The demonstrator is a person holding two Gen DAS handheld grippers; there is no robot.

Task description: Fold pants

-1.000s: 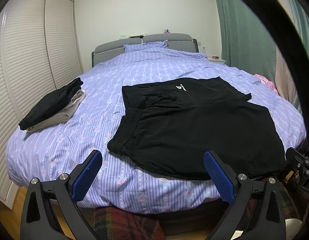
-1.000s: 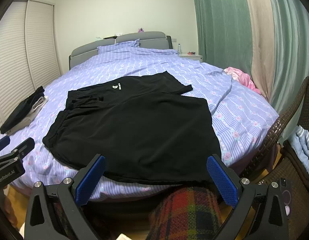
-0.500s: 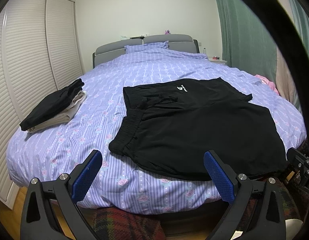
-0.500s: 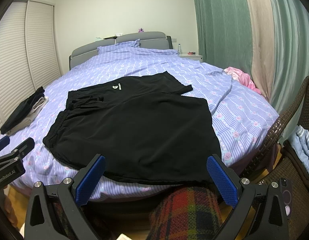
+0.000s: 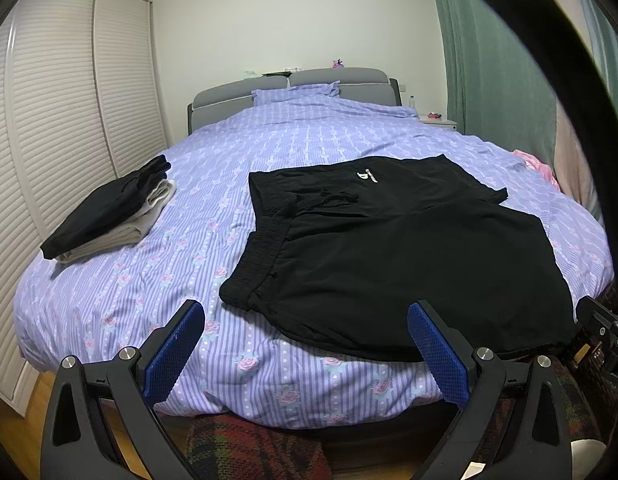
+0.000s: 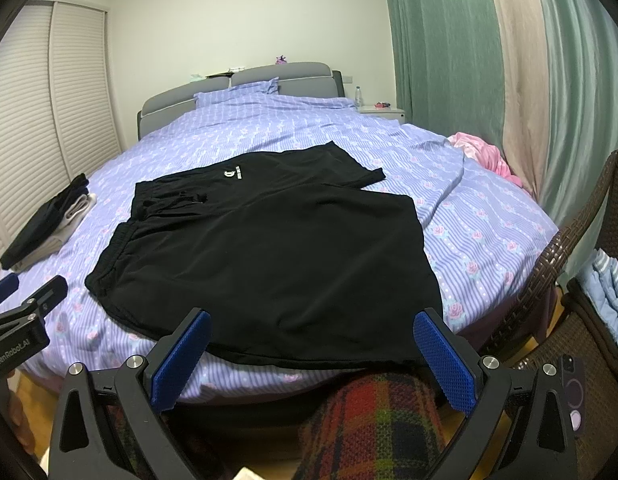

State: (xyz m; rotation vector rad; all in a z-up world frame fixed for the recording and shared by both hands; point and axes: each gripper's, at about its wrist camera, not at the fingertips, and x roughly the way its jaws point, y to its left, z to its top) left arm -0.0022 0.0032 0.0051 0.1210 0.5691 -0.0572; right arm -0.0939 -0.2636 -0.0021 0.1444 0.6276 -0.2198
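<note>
Black shorts (image 5: 409, 248) with a small white logo lie spread flat near the foot of the bed (image 5: 213, 216), waistband to the left; they also show in the right wrist view (image 6: 269, 256). My left gripper (image 5: 307, 348) is open and empty, held just short of the bed's near edge, below the waistband corner. My right gripper (image 6: 313, 356) is open and empty, just short of the shorts' near hem. The left gripper's body (image 6: 21, 320) shows at the left edge of the right wrist view.
A stack of folded clothes (image 5: 109, 216), black on beige, lies on the bed's left side. A pink garment (image 6: 485, 156) lies at the right edge by the curtains. A wicker chair (image 6: 581, 280) with blue cloth stands right. A plaid-clad knee (image 6: 373, 424) is below.
The left wrist view has shifted very slightly; the scene sits a touch lower. The shorts and both grippers' openings are unchanged.
</note>
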